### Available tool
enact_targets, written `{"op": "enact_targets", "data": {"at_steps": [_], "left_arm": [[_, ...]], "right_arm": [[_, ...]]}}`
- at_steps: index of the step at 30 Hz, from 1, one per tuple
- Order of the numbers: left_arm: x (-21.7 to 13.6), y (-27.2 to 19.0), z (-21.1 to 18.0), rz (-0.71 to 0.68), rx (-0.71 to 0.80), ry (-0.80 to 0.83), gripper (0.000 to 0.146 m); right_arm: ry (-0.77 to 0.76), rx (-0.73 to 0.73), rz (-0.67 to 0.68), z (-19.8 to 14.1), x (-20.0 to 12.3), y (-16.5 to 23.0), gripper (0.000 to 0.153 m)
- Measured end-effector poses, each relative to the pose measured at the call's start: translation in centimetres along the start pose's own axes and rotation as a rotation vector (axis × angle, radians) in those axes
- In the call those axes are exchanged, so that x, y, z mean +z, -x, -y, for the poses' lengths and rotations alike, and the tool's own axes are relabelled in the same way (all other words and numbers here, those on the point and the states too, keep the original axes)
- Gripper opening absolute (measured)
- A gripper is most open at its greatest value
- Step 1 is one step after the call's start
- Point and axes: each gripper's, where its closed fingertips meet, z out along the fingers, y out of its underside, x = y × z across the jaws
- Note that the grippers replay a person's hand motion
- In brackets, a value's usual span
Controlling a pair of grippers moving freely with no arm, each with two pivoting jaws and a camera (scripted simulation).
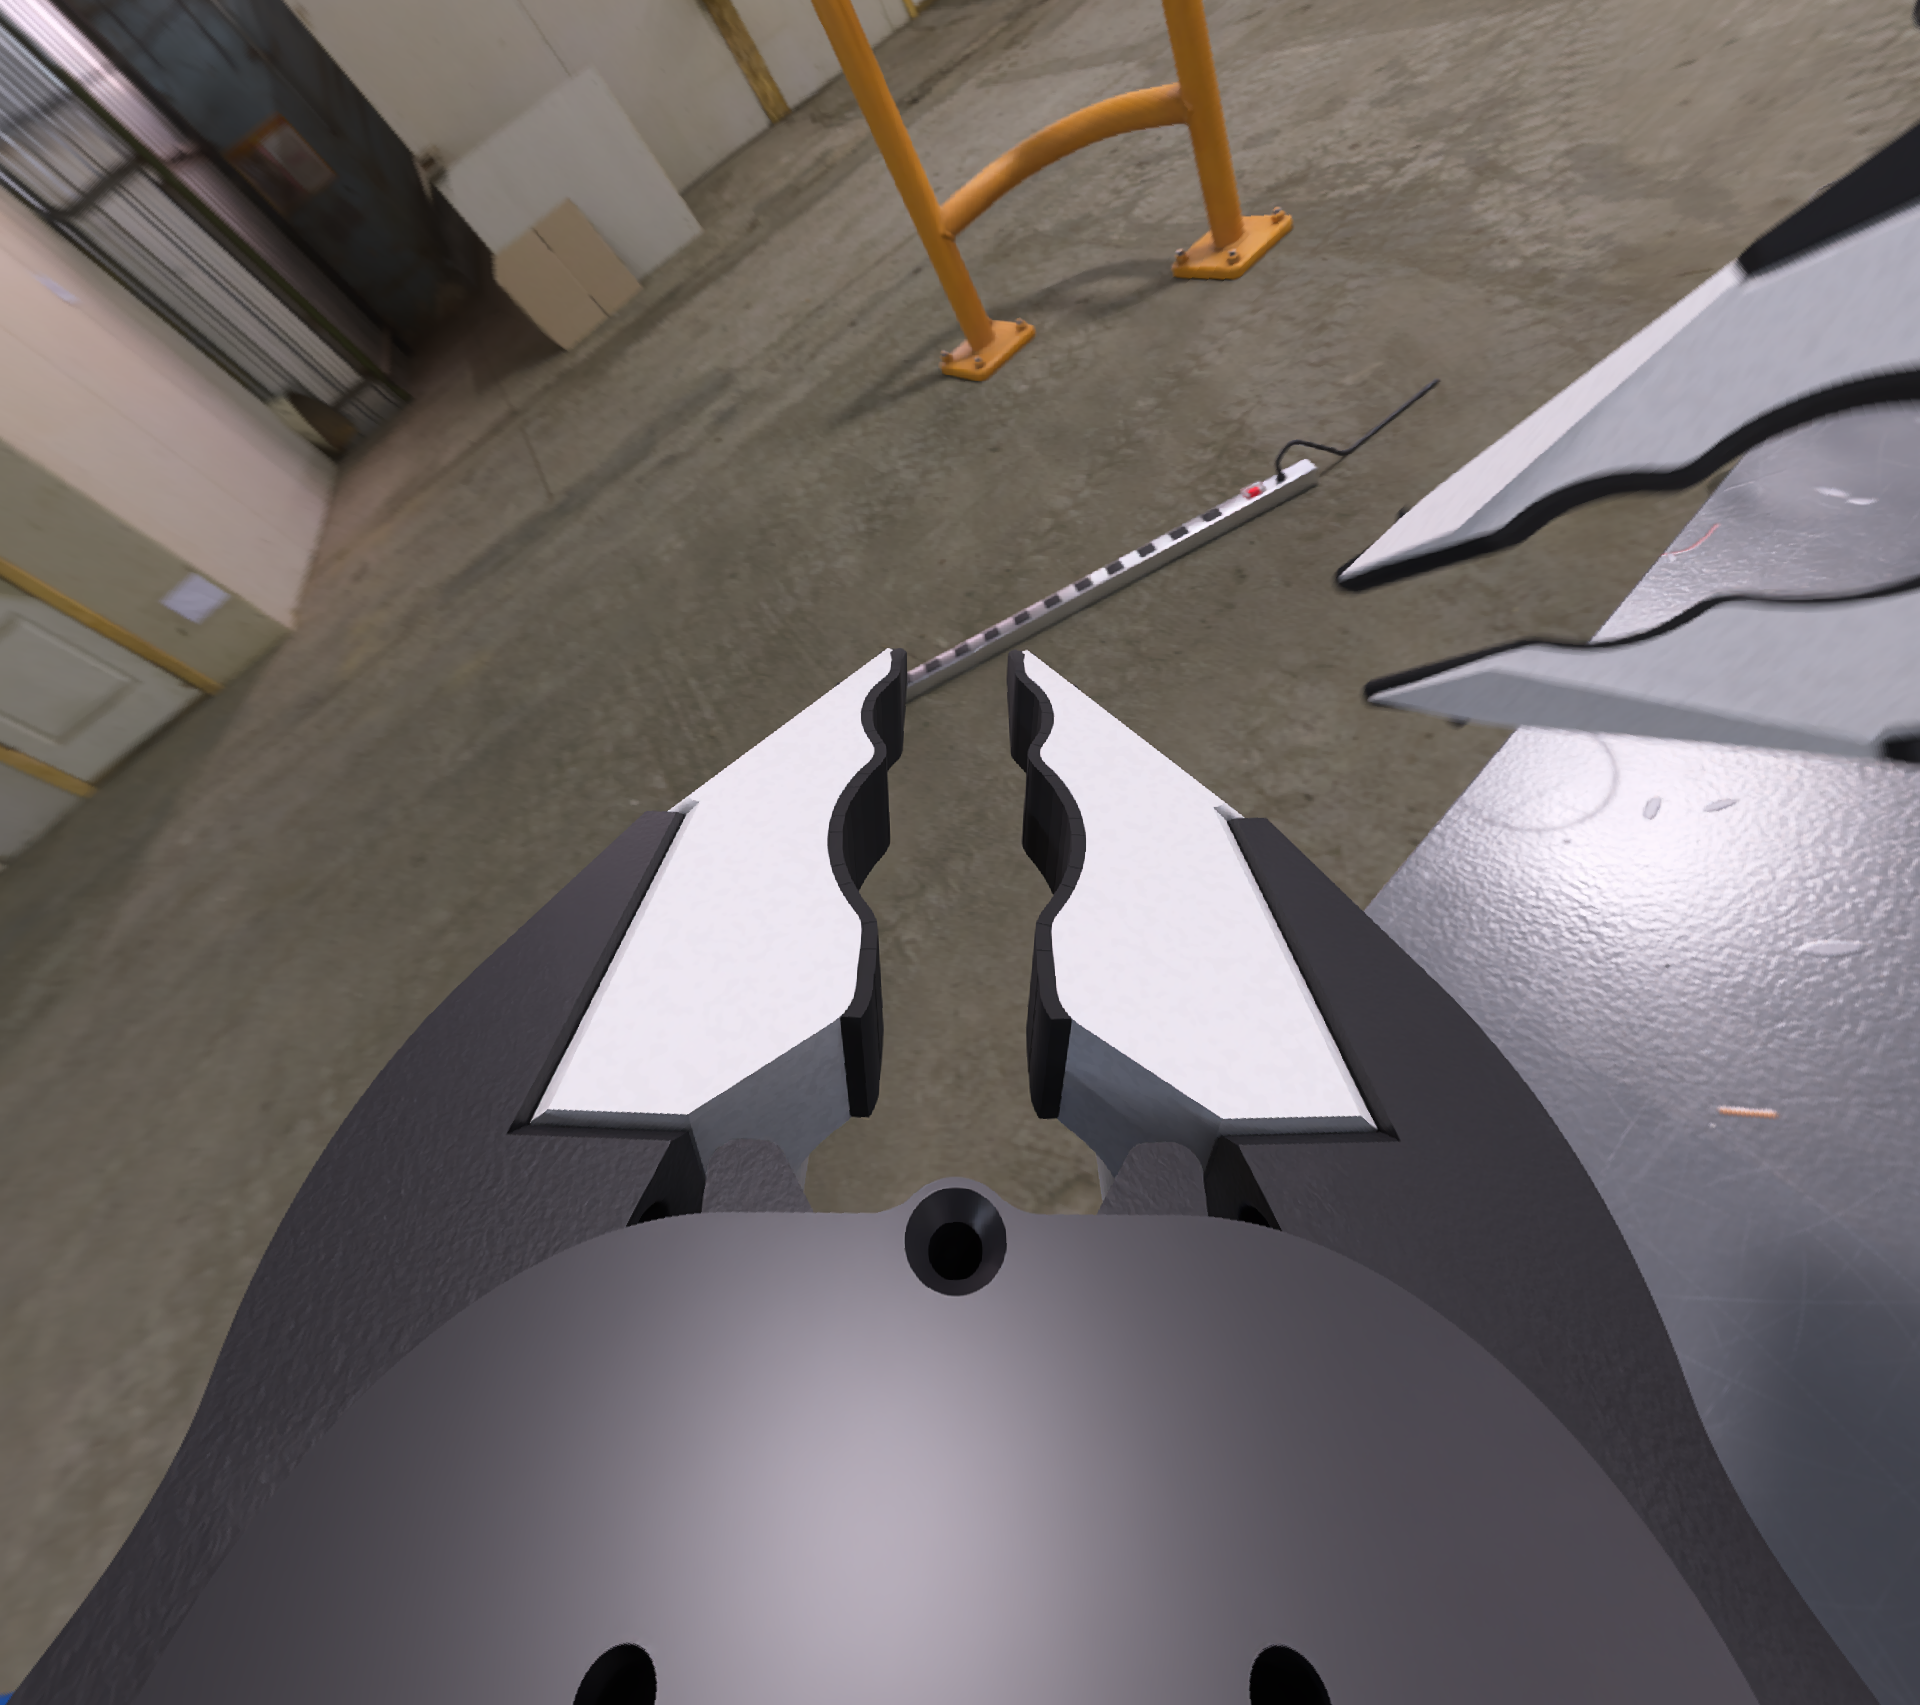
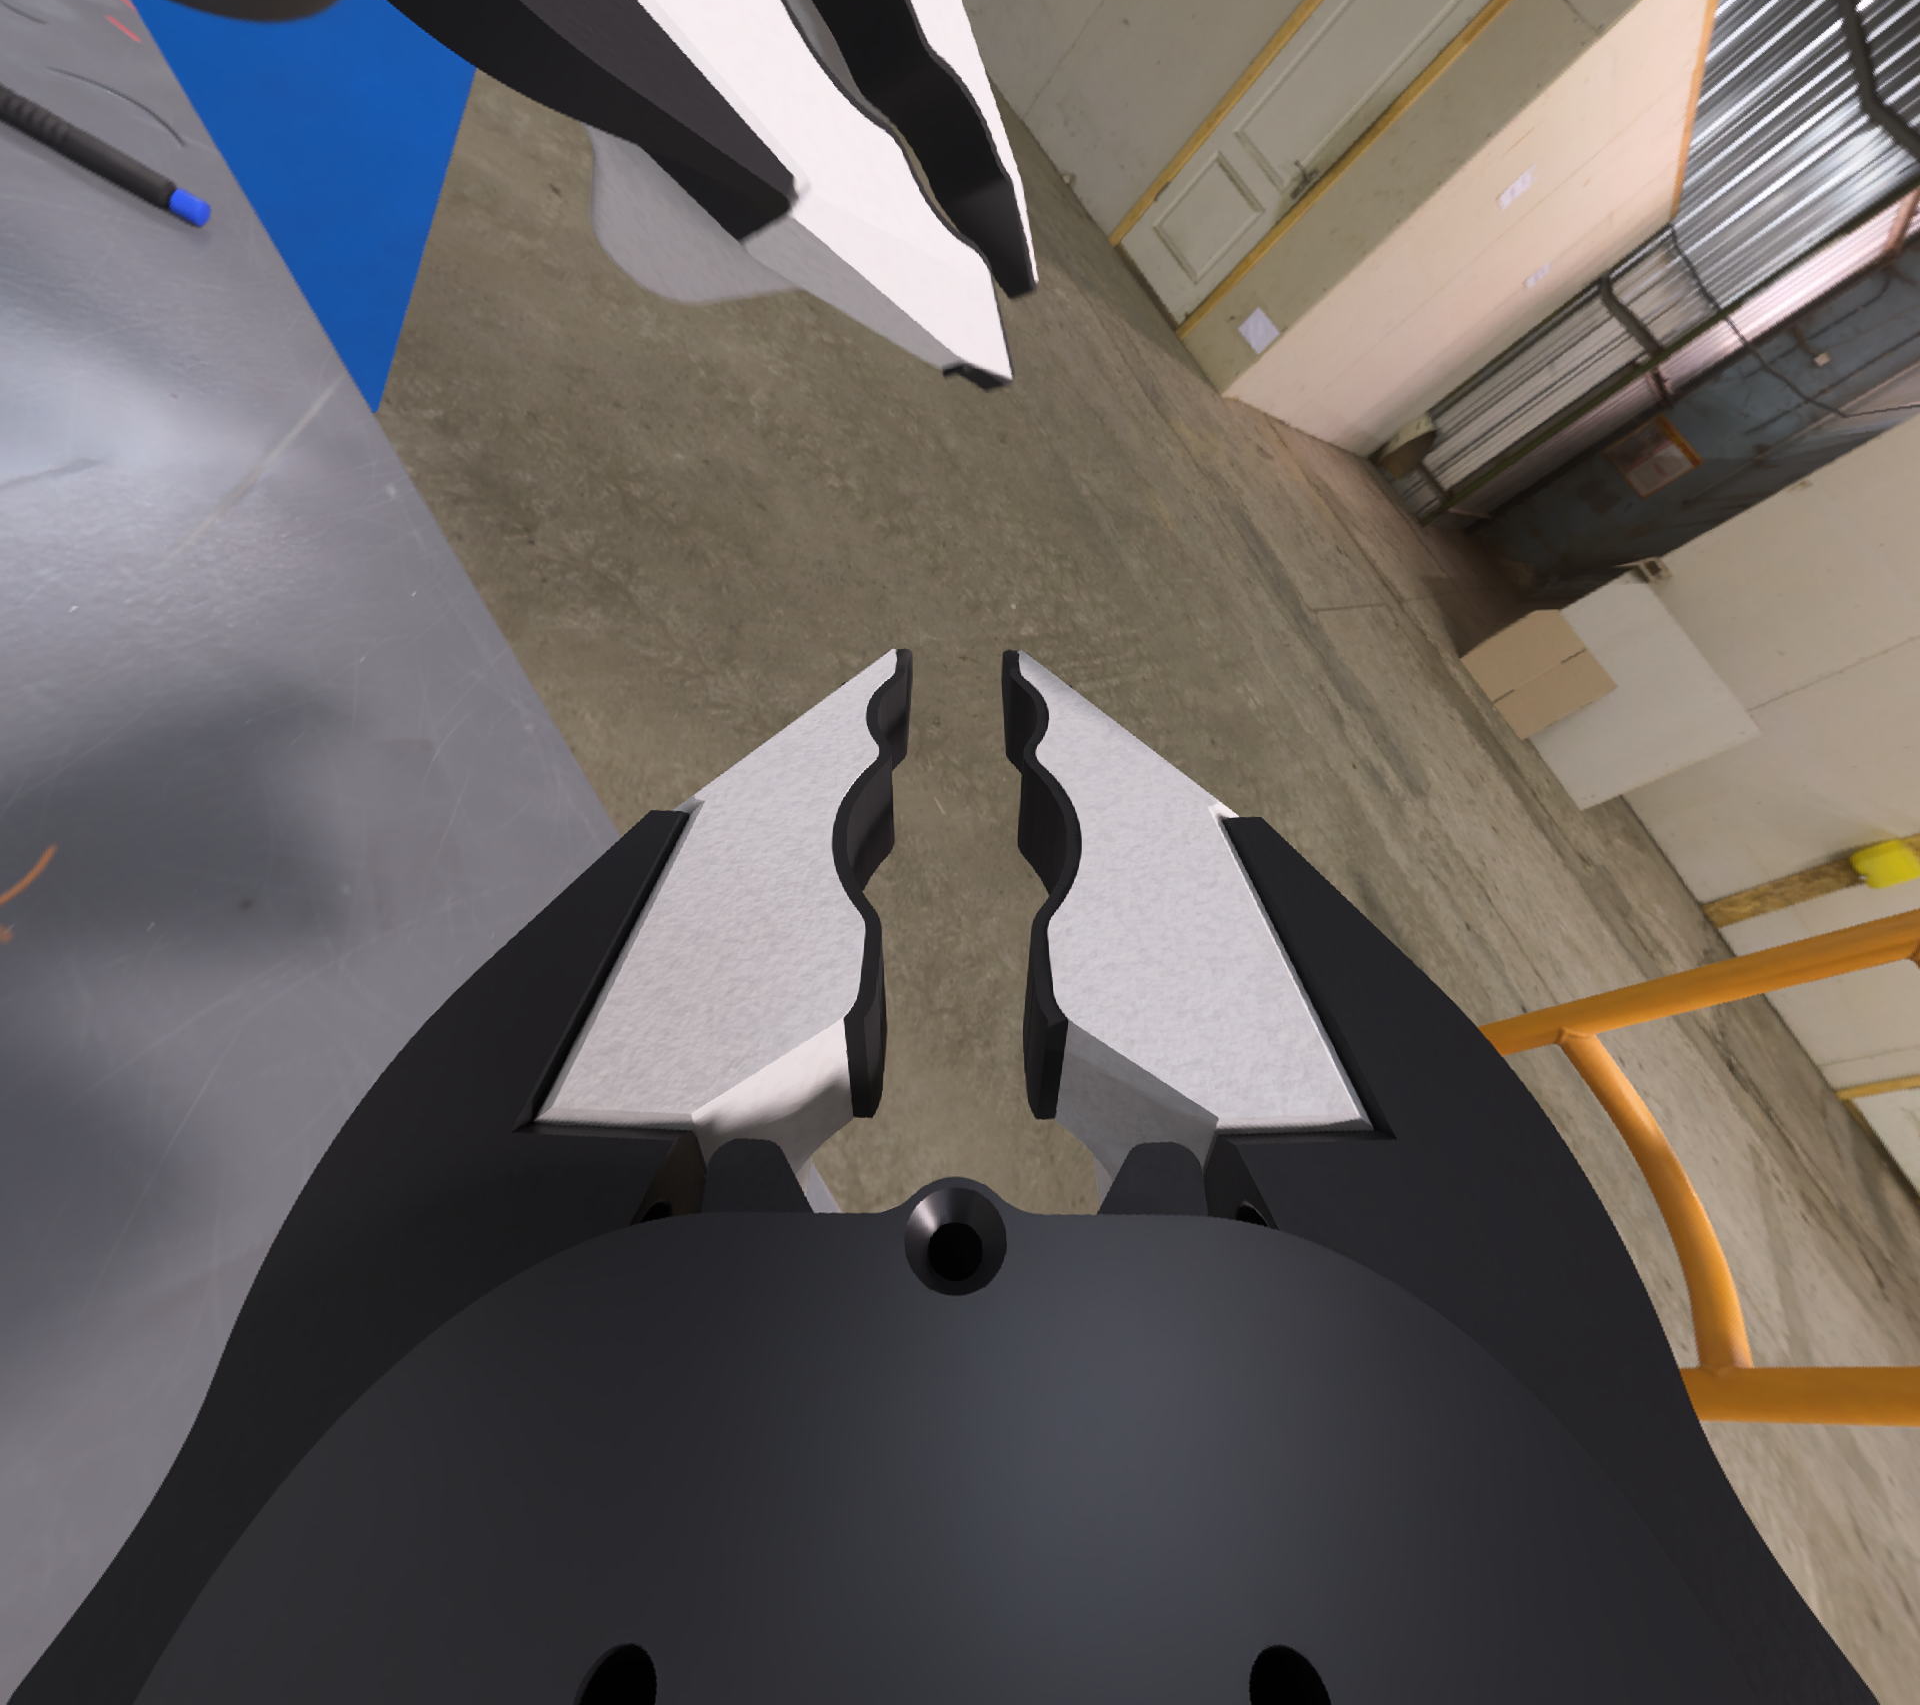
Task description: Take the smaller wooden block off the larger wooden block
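Neither wooden block shows in either view. My left gripper (image 1: 956, 668) is open and empty, and points out past the edge of the grey table (image 1: 1662, 1032) over the concrete floor. My right gripper (image 2: 956, 663) is open and empty as well, and also points over the floor beside the table (image 2: 156, 616). Each gripper shows in the other's view: the right one (image 1: 1356, 639) at the right edge above the table, the left one (image 2: 1003, 325) at the top, close by.
A black pen with a blue cap (image 2: 104, 159) lies on the table by a blue panel (image 2: 312, 128). An orange railing (image 1: 1039, 149) stands on the floor, with a power strip (image 1: 1122, 575) before it. Cardboard boxes (image 1: 566, 284) lean at the wall.
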Motion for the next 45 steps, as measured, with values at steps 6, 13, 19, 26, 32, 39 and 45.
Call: {"op": "enact_targets", "data": {"at_steps": [6, 13, 19, 26, 32, 39, 45], "left_arm": [[-4.3, -2.5, 2.3, -0.003, 0.065, -0.06, 0.023], [-8.4, -11.3, 2.8, -0.168, 0.111, -0.061, 0.029], [-9.4, -21.1, 2.0, -0.328, 0.027, -0.068, 0.029], [-7.4, -27.2, -1.6, -0.315, -0.001, -0.039, 0.027], [-6.0, -27.9, -4.2, -0.32, 0.111, -0.014, 0.026], [-6.3, -28.0, -4.2, -0.362, 0.038, -0.041, 0.028], [-6.5, -28.0, -4.4, -0.364, 0.065, -0.027, 0.032]], "right_arm": [[0.045, -0.02, 0.096, 0.5, -7.1, 0.3, 0.024], [0.075, 0.017, 0.225, -2.0, -17.2, 4.0, 0.024], [-0.004, 0.234, 0.288, -5.3, -21.6, 8.2, 0.021], [-0.091, 0.294, 0.263, -8.6, -21.9, 11.1, 0.017], [-0.075, 0.309, 0.333, -9.7, -21.6, 12.4, 0.021], [-0.07, 0.347, 0.35, -10.8, -21.4, 12.3, 0.021], [-0.062, 0.362, 0.371, -11.5, -21.2, 12.4, 0.021]]}}
